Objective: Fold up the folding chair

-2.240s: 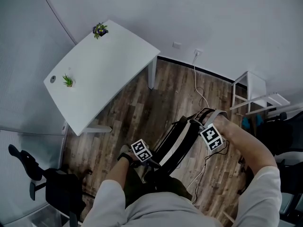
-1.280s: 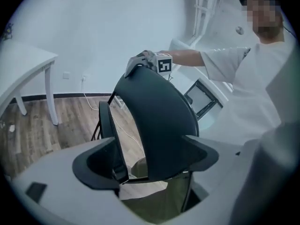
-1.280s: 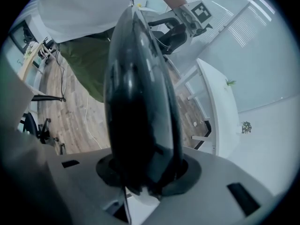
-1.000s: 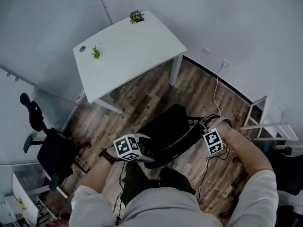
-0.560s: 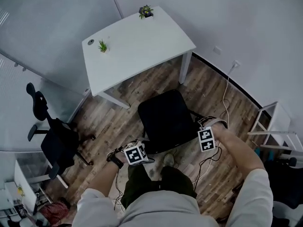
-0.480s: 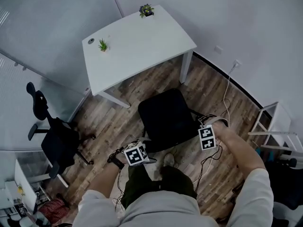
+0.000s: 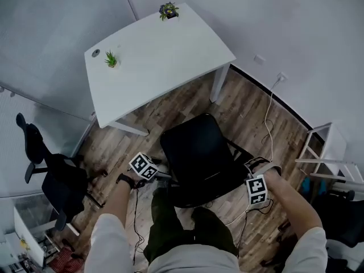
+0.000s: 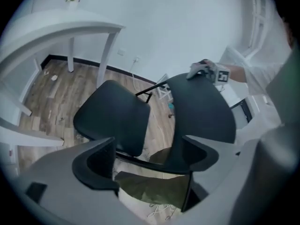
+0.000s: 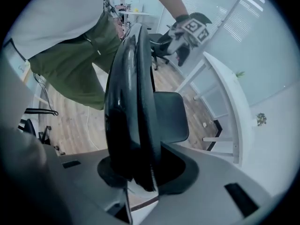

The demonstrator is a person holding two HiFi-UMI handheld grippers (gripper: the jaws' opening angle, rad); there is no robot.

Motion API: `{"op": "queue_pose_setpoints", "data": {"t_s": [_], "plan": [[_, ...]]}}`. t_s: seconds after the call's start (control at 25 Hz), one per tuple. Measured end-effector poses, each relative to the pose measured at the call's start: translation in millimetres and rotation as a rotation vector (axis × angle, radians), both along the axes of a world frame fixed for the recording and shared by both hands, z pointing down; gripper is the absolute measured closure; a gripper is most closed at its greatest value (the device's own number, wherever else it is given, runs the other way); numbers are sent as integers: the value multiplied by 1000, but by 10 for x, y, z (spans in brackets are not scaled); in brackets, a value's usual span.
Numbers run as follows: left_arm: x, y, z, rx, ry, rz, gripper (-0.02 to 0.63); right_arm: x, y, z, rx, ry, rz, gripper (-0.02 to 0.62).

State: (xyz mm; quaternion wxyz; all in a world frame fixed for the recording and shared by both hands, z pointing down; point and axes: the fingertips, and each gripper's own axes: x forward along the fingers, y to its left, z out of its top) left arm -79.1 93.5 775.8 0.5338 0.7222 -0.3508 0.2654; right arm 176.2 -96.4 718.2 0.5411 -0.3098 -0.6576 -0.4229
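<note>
While the left gripper (image 8: 149,149) hangs released, the right gripper (image 9: 140,172) — jaws just eased wider — seemingly clasps the chair's (image 7: 196,152) smooth, curved black backrest (image 9: 131,102).

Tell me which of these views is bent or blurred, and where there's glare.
Head view: mild edge bending, sharp, flat dim light. Left gripper view: strong fisheye bows the table, dark corners. Right gripper view: same fisheye, glare streaks on the chair backrest.

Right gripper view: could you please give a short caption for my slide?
Right gripper clamped on the backrest edge of the black plastic folding chair, its seat unfolded.
</note>
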Motion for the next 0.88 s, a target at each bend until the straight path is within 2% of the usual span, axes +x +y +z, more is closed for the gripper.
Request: {"op": "queue_pose_setpoints", "data": {"t_s": [0.12,0.24,0.36,0.48,0.56,0.68,0.8,0.88], "plan": [[-653,-364,717,-51,-65,-8,164,-73,-45,27,12,-15,-11,460],[-1198,-973,1331,-27,-79,-82,164,-83,-50,78,-9,12,1,460],[-1422,-1516,1864,-18,-41,-136,164,35,38,46,-30,36,47,452],[-1511,-1813,2354,-31,-18,-58,164,46,21,77,-17,8,60,443],[-1464,-1879,2622,-59,31,17,164,74,18,94,-8,-2,64,443],[-1291,-1788,2927,-130,164,109,164,227,28,163,9,37,37,435],[-1088,-1655,3067,-206,346,123,164,278,46,204,6,41,67,420],[-1021,-1629,3156,-231,395,117,166,332,60,231,8,47,75,413]]}}
